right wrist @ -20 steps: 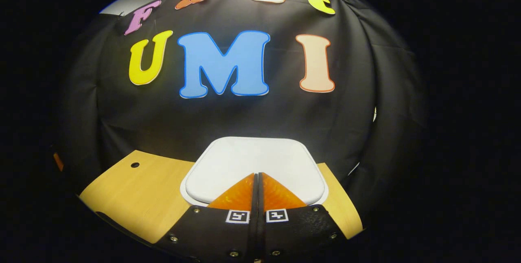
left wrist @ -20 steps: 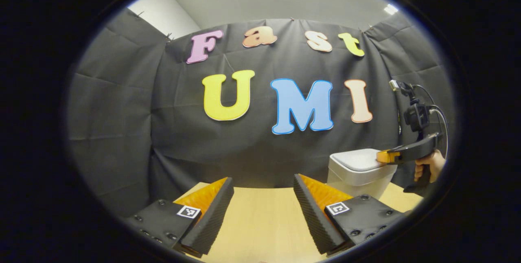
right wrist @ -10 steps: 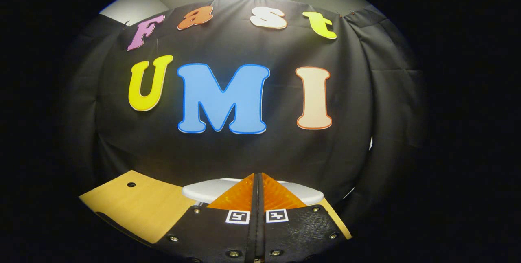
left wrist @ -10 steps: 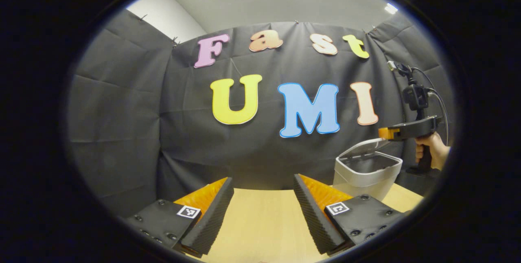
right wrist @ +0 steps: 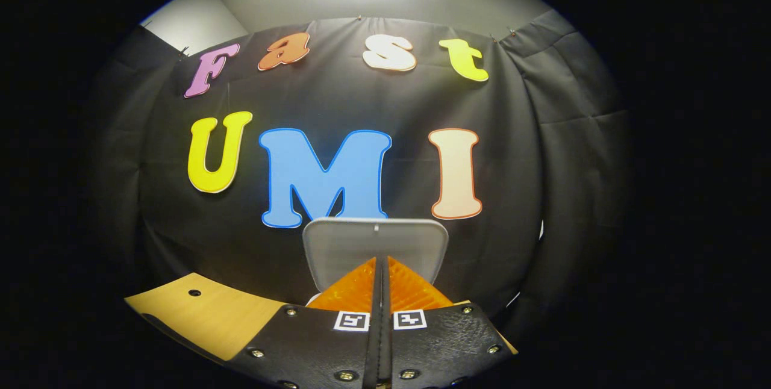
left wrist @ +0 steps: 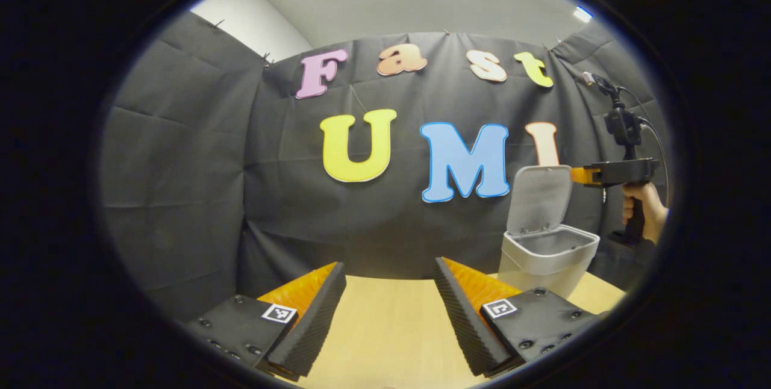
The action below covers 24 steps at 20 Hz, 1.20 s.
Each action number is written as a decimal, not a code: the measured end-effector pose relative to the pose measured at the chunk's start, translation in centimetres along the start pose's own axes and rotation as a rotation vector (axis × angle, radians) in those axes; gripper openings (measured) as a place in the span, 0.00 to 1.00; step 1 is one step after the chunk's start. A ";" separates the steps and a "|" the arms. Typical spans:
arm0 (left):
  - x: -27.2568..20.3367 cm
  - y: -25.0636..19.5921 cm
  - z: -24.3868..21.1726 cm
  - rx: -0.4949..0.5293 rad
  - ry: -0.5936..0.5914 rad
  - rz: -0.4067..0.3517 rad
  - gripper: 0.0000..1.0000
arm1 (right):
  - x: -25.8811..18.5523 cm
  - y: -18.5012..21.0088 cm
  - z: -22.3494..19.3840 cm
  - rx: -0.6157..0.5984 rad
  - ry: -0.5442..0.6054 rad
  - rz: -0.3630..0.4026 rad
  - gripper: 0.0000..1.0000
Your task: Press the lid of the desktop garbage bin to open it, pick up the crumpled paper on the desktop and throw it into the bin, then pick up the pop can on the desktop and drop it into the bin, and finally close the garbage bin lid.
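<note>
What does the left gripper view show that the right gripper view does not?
Left gripper view: the open bin body, the right hand-held gripper from the side, the hand holding it, and the open left hand-held gripper. Right gripper view: a hole in the table. Both: the upright lid, the table, the cloth wall.
</note>
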<state>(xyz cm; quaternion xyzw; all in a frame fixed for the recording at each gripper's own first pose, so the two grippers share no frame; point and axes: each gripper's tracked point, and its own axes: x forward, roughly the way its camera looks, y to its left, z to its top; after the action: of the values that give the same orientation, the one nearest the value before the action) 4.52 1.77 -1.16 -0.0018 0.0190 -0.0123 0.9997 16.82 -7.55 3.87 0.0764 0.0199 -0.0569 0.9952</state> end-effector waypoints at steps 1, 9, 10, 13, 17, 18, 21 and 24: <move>0.0 0.0 0.0 0.000 -0.001 0.000 0.96 | -0.4 0.1 0.3 -0.002 -0.003 0.001 0.01; -0.1 0.3 -0.9 -0.003 0.013 -0.022 1.00 | -5.2 1.9 2.4 -0.010 -0.063 0.029 0.01; -0.1 0.5 -1.3 -0.003 0.021 -0.024 1.00 | -6.0 2.1 2.4 -0.005 -0.064 0.032 0.00; -0.1 1.6 -3.2 -0.023 0.057 -0.034 1.00 | -8.5 2.9 1.3 0.012 -0.043 0.050 0.00; -0.4 2.9 -6.7 -0.034 0.130 -0.063 1.00 | -11.4 3.7 -0.7 0.035 0.001 0.088 0.02; -0.4 3.1 -7.8 -0.022 0.151 -0.070 1.00 | -12.1 3.6 -1.2 0.034 0.012 0.089 0.09; -0.7 3.1 -11.4 -0.029 0.232 -0.101 1.00 | -13.7 3.4 -2.6 0.025 0.039 0.078 0.28; -1.7 3.3 -15.7 -0.063 0.338 -0.125 1.00 | -15.2 3.5 -4.0 0.015 0.061 0.078 0.51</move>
<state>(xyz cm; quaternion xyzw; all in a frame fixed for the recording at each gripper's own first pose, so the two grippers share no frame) 2.35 5.06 -16.80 -0.0321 0.1868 -0.0741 0.9791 1.97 -1.81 1.19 0.0863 0.0470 -0.0161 0.9950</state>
